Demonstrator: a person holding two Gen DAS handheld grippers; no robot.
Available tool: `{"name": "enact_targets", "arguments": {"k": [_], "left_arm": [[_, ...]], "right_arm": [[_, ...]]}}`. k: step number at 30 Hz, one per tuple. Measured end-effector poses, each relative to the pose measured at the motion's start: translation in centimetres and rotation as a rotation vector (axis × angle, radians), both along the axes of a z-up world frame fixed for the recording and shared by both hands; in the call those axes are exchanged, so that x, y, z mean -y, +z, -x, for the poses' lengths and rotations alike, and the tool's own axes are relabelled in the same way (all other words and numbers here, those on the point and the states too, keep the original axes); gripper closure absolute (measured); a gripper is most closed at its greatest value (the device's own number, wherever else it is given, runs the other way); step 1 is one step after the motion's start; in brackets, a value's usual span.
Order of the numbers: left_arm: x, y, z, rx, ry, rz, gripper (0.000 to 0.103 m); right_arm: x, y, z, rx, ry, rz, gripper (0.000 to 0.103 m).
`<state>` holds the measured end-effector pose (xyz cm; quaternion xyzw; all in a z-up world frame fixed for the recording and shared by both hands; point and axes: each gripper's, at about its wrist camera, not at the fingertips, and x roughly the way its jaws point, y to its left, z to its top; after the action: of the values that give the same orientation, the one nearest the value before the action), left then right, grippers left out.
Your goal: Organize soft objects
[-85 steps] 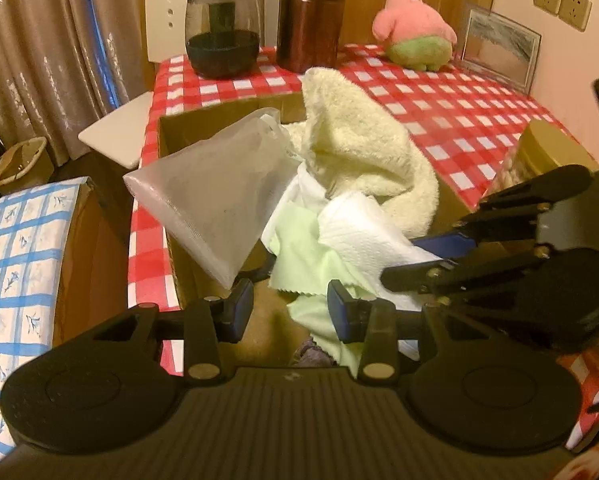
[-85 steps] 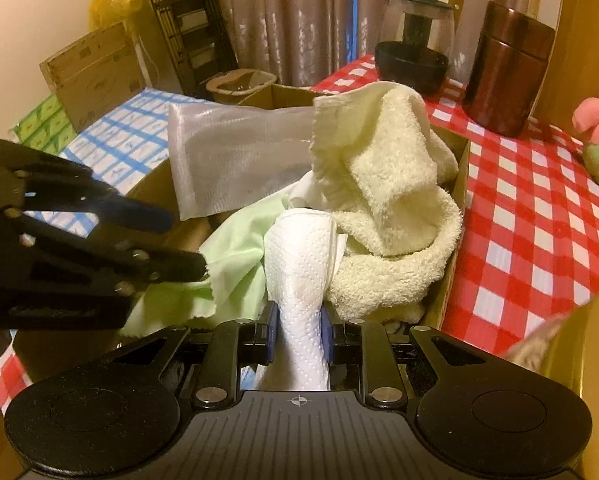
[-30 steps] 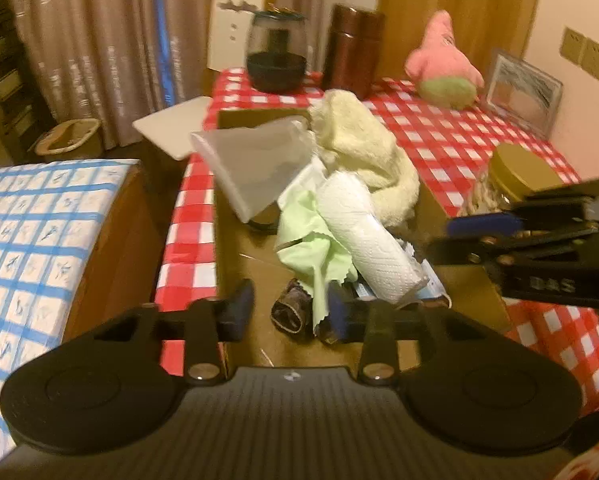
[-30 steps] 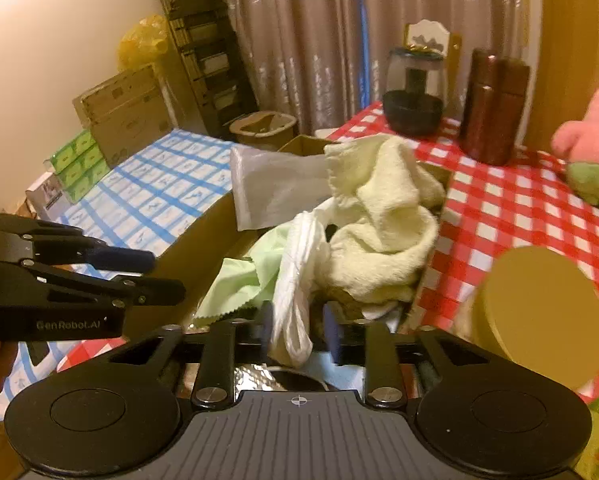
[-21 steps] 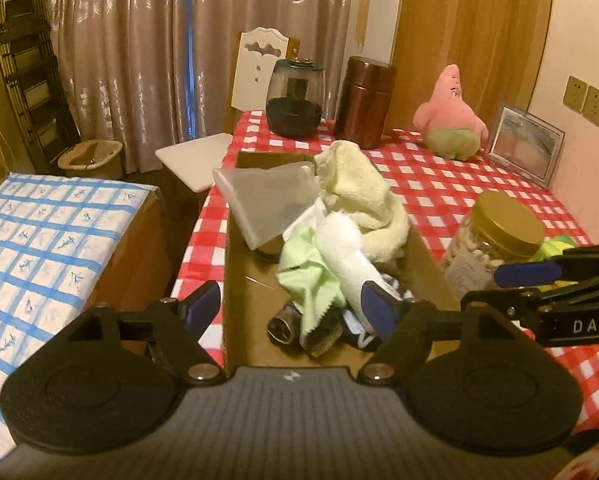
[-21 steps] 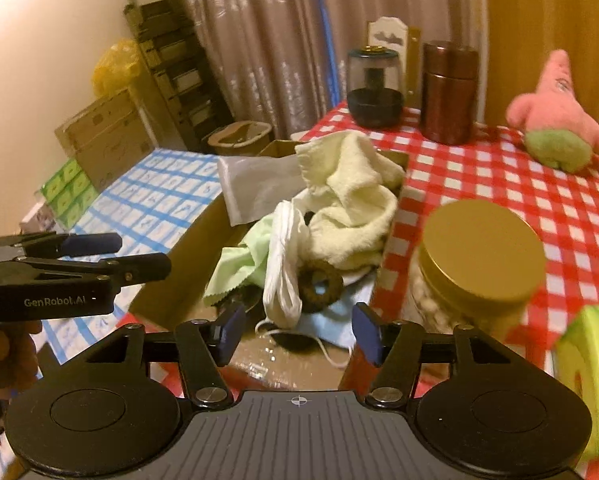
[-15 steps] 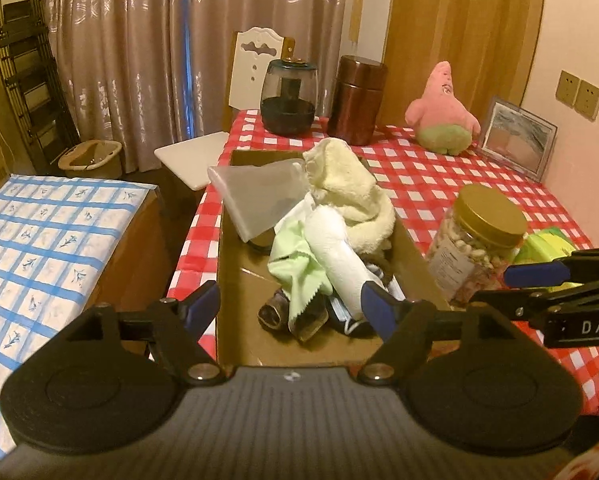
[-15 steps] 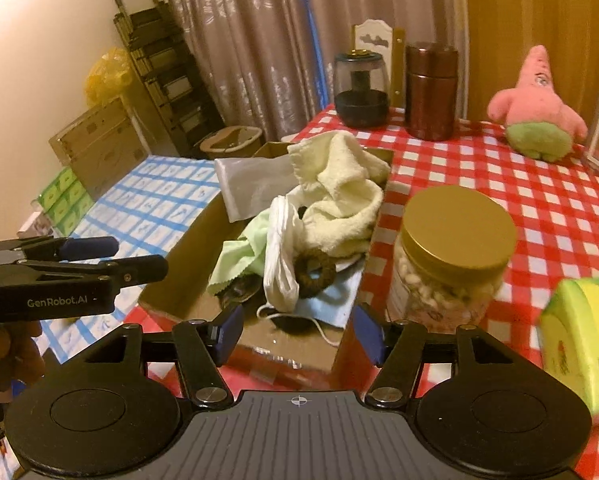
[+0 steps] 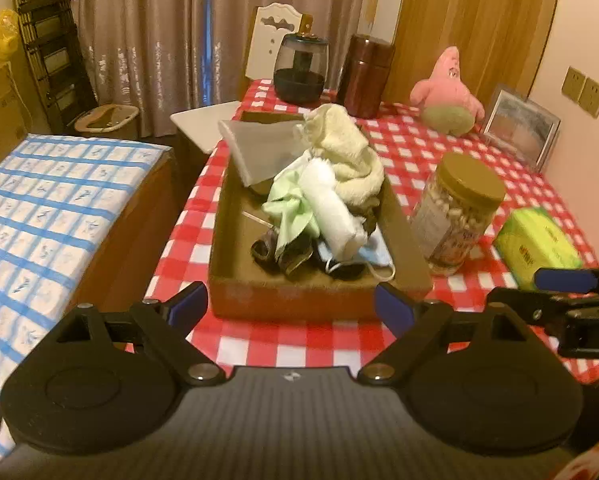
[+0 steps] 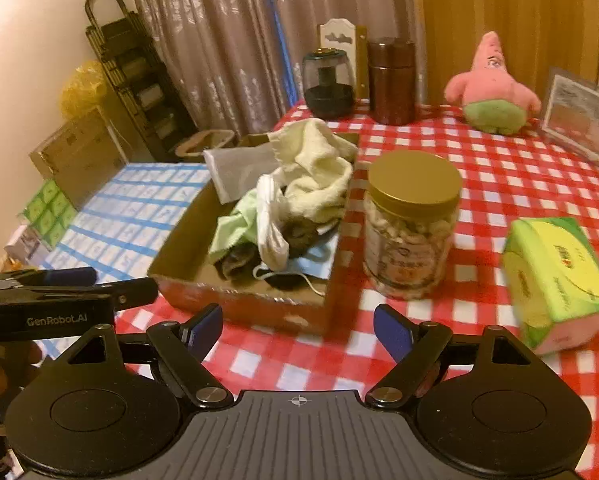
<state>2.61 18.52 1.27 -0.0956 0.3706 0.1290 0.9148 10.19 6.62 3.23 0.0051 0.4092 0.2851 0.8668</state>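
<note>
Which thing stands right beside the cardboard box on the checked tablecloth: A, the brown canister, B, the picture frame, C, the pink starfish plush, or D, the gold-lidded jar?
D: the gold-lidded jar stands right beside the cardboard box, while the other three sit farther back on the table.

Red-white checked tablecloth (image 9: 427, 160); cream towel (image 9: 347, 152); pink plush (image 9: 447, 88).

Your right gripper (image 10: 297, 330) stood spread wide and empty, short of the cardboard box (image 10: 243, 306).
The box held a cream towel (image 10: 319, 168), green cloth (image 10: 235, 226) and blue mask (image 10: 317, 266); a nut jar (image 10: 411, 220) stood just beside it.
</note>
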Motion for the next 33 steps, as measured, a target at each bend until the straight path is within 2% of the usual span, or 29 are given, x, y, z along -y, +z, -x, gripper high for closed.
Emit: {"name": "enact_targets", "arguments": {"k": [6,18,33], "left_arm": [[1.6,1.2,2.0,0.013,-0.005,0.007,0.014],[5.2,3.3,5.1,0.018,-0.023,0.013,0.014],[6.8,3.2,6.6,-0.026,-0.040,0.004,0.014]], "right_arm": [[1.5,0.5,1.8,0.005,-0.049,0.030,0.020],[4.9,1.8,5.2,-0.017,-0.110,0.009,0.020],[6.3,2.5,7.2,-0.016,-0.125,0.021,0.020]]}}
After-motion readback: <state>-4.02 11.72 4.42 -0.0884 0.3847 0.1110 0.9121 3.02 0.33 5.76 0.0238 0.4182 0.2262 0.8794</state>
